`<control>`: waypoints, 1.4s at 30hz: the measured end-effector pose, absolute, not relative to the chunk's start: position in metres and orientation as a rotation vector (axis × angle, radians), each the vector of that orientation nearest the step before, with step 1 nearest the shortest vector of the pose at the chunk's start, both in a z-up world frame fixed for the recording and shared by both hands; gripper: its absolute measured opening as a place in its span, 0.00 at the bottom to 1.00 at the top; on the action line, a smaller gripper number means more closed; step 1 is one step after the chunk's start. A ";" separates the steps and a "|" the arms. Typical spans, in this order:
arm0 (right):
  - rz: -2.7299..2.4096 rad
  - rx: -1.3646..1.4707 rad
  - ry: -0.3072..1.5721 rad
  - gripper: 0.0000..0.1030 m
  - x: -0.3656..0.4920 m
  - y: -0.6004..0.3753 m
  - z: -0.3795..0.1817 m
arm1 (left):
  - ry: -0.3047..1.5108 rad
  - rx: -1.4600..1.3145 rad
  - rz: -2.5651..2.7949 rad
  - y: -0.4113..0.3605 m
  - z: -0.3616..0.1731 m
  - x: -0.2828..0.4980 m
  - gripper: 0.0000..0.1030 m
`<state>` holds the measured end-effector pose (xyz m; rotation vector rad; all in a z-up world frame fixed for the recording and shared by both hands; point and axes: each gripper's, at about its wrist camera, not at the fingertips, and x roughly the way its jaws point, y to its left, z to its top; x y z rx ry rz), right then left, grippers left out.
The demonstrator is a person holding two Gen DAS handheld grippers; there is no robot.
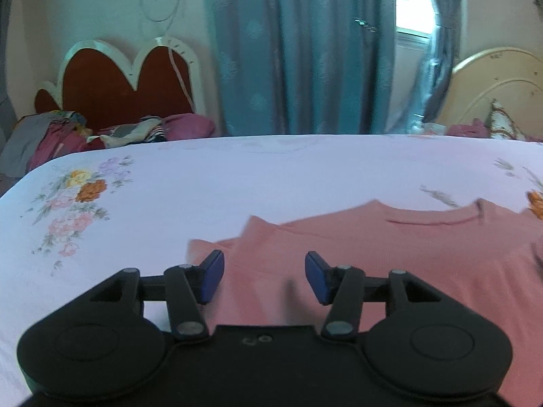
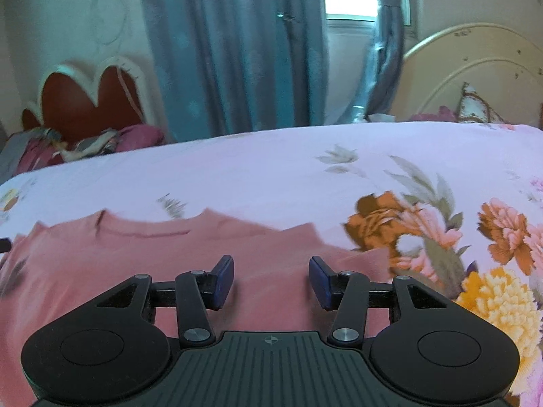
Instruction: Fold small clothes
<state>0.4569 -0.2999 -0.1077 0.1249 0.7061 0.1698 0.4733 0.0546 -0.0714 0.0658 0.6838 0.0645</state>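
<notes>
We see the pink top point(image 1: 390, 254) spread flat on the floral bedsheet point(image 1: 169, 183), neckline toward the far edge. Our left gripper point(image 1: 264, 278) hangs above the top's left part, near the sleeve, jaws parted and empty, pads clear of the cloth. Our right gripper point(image 2: 271, 279) hangs above its right part, likewise released, with pink fabric showing between its blue pads point(image 2: 224, 281).
</notes>
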 end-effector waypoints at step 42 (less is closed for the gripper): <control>0.084 0.061 0.773 0.48 0.354 -0.311 -0.132 | 0.747 0.132 0.218 0.075 -0.103 0.380 0.44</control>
